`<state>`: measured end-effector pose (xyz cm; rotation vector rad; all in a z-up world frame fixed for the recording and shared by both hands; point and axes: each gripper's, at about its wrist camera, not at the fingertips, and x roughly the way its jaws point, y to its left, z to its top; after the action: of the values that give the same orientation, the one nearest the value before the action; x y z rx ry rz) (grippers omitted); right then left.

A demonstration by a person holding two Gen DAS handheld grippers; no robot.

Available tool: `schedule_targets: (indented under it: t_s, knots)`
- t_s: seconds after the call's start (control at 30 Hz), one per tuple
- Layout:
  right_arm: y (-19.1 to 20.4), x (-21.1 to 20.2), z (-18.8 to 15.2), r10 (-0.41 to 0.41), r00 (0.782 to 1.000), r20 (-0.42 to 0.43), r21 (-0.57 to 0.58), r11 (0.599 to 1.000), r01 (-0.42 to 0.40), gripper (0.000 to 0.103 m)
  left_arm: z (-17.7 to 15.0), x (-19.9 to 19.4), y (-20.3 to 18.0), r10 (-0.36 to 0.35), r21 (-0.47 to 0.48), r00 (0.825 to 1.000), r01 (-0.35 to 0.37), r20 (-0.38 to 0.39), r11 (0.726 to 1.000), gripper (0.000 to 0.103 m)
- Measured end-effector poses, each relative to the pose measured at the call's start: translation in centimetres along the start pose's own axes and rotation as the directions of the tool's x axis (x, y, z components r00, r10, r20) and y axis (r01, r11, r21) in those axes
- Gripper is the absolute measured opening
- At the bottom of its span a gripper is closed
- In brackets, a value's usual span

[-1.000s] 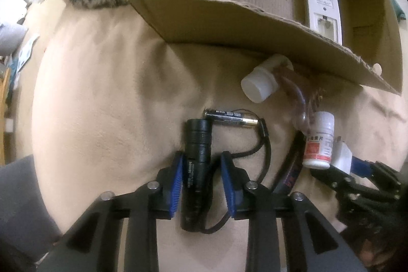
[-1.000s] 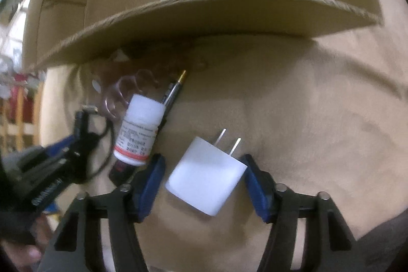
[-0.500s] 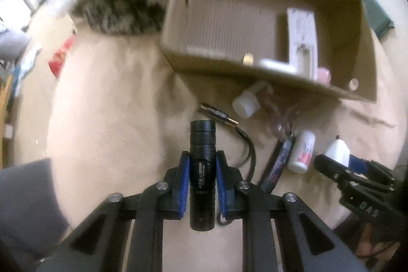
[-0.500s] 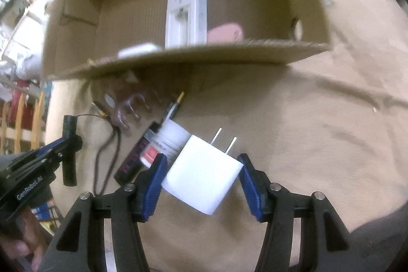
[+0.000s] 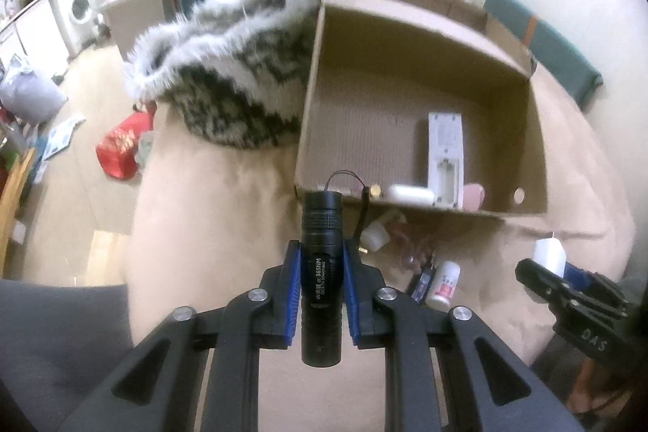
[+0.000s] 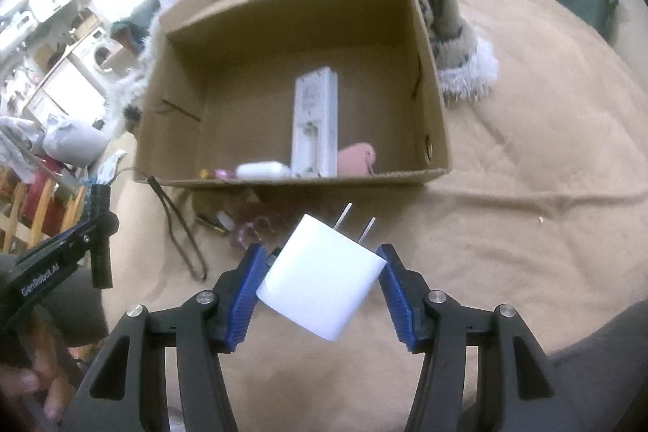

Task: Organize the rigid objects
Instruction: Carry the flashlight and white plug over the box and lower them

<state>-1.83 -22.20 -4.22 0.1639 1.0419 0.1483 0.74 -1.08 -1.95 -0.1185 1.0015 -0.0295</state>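
Left gripper (image 5: 322, 294): blue pads clamped on a black flashlight (image 5: 322, 270), held clear of the beige blanket (image 5: 210, 213), lens end toward the cardboard box (image 5: 534, 132). Right gripper (image 6: 320, 286): pads pressing a tilted white plug adapter (image 6: 322, 280), prongs toward the box. Box holds a white remote (image 6: 316, 124), a pink item (image 6: 356, 158) and a white oblong piece (image 6: 261, 171); a white pill bottle (image 5: 443, 284) lies on the blanket just before its near wall.

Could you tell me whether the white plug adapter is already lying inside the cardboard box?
No, the white plug adapter is clamped in the right gripper, short of the cardboard box.
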Motion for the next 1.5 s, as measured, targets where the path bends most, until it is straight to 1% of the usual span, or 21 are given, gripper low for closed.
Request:
schedule_targets:
  t_s: [0.03,0.17,0.37,0.5,0.63,0.8,0.97,1.07,1.2,1.37,1.5]
  knots:
    - [0.0,-0.8,0.1,0.008,1.0,0.004,-0.004,1.0,-0.008,0.06,0.0,-0.1,0.1,0.001,-0.004,1.0,-0.001,0.009,1.0,0.018]
    - [0.1,-1.8,0.5,0.039,0.999,0.03,-0.011,0.999,-0.039,0.06,0.7,-1.1,0.4,-0.009,-0.025,0.999,0.01,0.038,1.0,0.017]
    - [0.4,-3.1,1.8,0.082,0.995,0.061,-0.011,0.997,-0.082,0.06,2.6,-2.2,0.3,-0.029,-0.045,0.997,0.033,0.072,0.998,0.017]
    - [0.5,-4.3,3.6,0.113,0.989,0.097,-0.019,0.994,-0.112,0.06,4.5,-3.1,0.0,-0.035,-0.039,0.993,0.04,0.109,0.998,0.017]
    - [0.9,-5.0,5.8,0.125,0.983,0.138,-0.05,0.992,-0.119,0.06,6.9,-3.6,-0.5,-0.038,-0.024,0.989,0.042,0.146,0.999,0.017]
    - [1.0,-5.0,8.4,0.132,0.976,0.174,-0.076,0.99,-0.12,0.06,9.7,-3.1,-1.2,-0.038,-0.007,0.986,0.039,0.165,0.999,0.017]
    - [0.9,-3.3,10.5,0.122,0.974,0.19,-0.099,0.99,-0.105,0.06,11.9,-1.2,-2.2,-0.032,0.014,0.984,0.03,0.178,0.999,0.017]
    - [0.6,-1.5,11.3,0.108,0.979,0.175,-0.102,0.991,-0.091,0.06,12.7,0.8,-2.8,-0.032,0.024,0.986,0.029,0.161,0.999,0.017]
    - [0.1,1.1,11.8,0.097,0.984,0.151,-0.093,0.992,-0.084,0.06,13.0,3.5,-3.6,-0.029,0.042,0.991,0.024,0.134,0.999,0.017]
    - [-0.3,3.8,11.7,0.093,0.989,0.111,-0.084,0.993,-0.084,0.06,12.5,6.8,-4.7,-0.016,0.069,0.996,0.011,0.085,0.998,0.017]
    - [-0.4,5.9,11.3,0.087,0.994,0.062,-0.093,0.992,-0.081,0.06,11.8,9.4,-5.1,-0.013,0.08,1.0,0.011,0.026,0.997,0.017]
